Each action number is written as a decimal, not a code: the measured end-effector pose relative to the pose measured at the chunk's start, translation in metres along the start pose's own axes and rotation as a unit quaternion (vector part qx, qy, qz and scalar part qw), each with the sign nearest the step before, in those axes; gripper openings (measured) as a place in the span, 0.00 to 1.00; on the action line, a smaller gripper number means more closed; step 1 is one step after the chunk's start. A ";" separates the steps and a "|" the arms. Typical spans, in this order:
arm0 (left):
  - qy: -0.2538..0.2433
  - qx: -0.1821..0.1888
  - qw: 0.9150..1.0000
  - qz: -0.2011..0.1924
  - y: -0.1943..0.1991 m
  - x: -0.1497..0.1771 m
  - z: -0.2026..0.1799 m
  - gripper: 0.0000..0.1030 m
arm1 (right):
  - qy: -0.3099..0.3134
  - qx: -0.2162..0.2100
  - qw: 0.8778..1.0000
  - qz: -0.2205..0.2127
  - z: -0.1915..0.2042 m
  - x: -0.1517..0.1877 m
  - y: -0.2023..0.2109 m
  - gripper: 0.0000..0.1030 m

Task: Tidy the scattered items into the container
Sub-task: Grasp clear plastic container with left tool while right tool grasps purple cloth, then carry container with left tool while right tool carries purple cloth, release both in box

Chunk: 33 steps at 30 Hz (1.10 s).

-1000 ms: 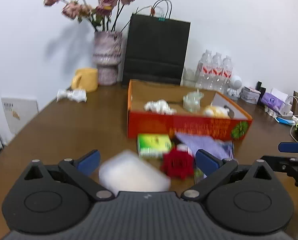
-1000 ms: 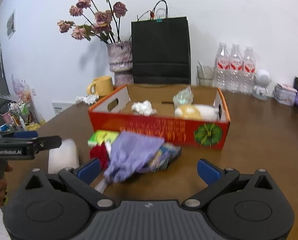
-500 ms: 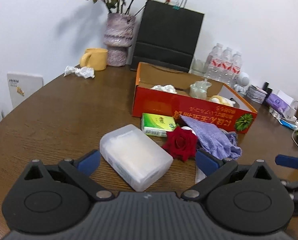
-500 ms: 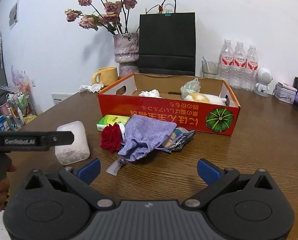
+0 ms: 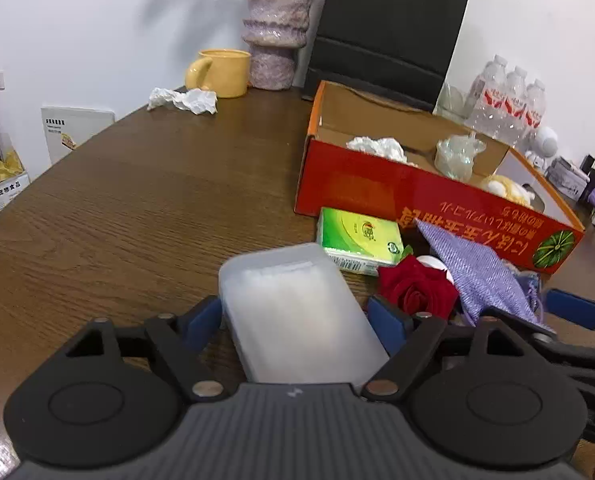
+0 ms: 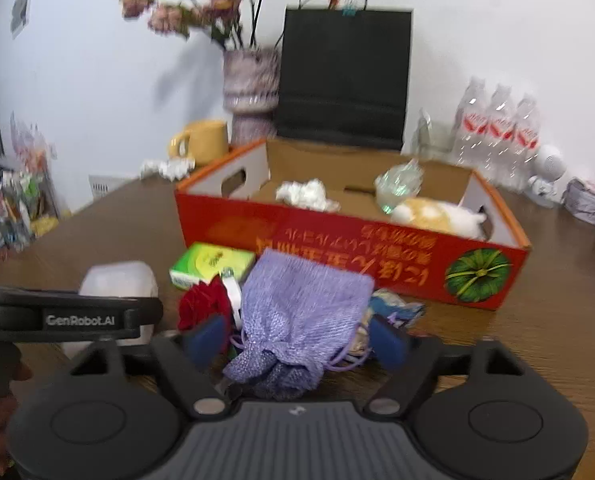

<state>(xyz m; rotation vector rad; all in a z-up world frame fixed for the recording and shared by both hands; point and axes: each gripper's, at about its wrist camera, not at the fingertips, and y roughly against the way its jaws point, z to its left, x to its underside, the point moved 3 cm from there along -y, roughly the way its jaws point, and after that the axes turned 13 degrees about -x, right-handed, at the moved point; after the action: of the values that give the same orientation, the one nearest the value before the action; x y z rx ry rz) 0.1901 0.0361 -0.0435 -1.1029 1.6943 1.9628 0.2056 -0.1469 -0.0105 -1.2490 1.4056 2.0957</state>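
A translucent white plastic box [image 5: 297,312] lies on the table between the blue pads of my left gripper [image 5: 297,322], which is open around it. A purple mesh pouch [image 6: 301,320] lies between the pads of my right gripper [image 6: 297,338], also open. A red rose [image 5: 415,290], a green packet [image 5: 357,236] and a colourful wrapper [image 6: 393,308] lie in front of the red cardboard box [image 5: 377,188], which holds crumpled tissue [image 6: 305,194], a clear cup and a yellow-white plush toy [image 6: 437,212].
A yellow mug [image 5: 221,72], a vase [image 5: 275,28], a black paper bag [image 5: 385,28] and crumpled tissue [image 5: 183,100] stand behind. Water bottles [image 5: 509,100] and small items sit at the back right. The table edge runs along the left.
Both grippers have moved forward and down. The plastic box now sits between the left pads and the purple pouch between the right pads. The jaws have narrowed somewhat.
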 end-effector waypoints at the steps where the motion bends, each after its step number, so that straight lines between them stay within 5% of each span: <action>1: -0.002 0.002 1.000 -0.001 -0.001 0.000 0.000 0.76 | -0.002 0.001 1.000 0.012 -0.002 0.002 -0.007 0.59; 9: -0.023 0.003 1.000 -0.012 -0.005 0.004 0.002 0.67 | -0.022 -0.032 0.999 0.005 -0.014 0.009 0.002 0.26; 22: -0.011 0.036 0.998 -0.043 0.027 0.002 0.012 0.65 | -0.030 -0.039 0.997 -0.066 -0.023 -0.002 0.055 0.24; 28: -0.016 0.084 0.991 -0.104 0.059 -0.061 0.001 0.64 | 0.005 -0.026 0.993 -0.111 -0.035 -0.053 0.074 0.24; 33: -0.042 0.089 0.987 -0.128 0.049 -0.138 -0.044 0.64 | 0.043 0.013 0.994 -0.095 -0.054 -0.117 0.040 0.24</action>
<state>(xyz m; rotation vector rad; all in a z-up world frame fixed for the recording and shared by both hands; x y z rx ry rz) 0.2610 0.0155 0.0905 -1.0962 1.5620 1.6441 0.2712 -0.1897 0.0992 -1.4188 1.2886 1.9126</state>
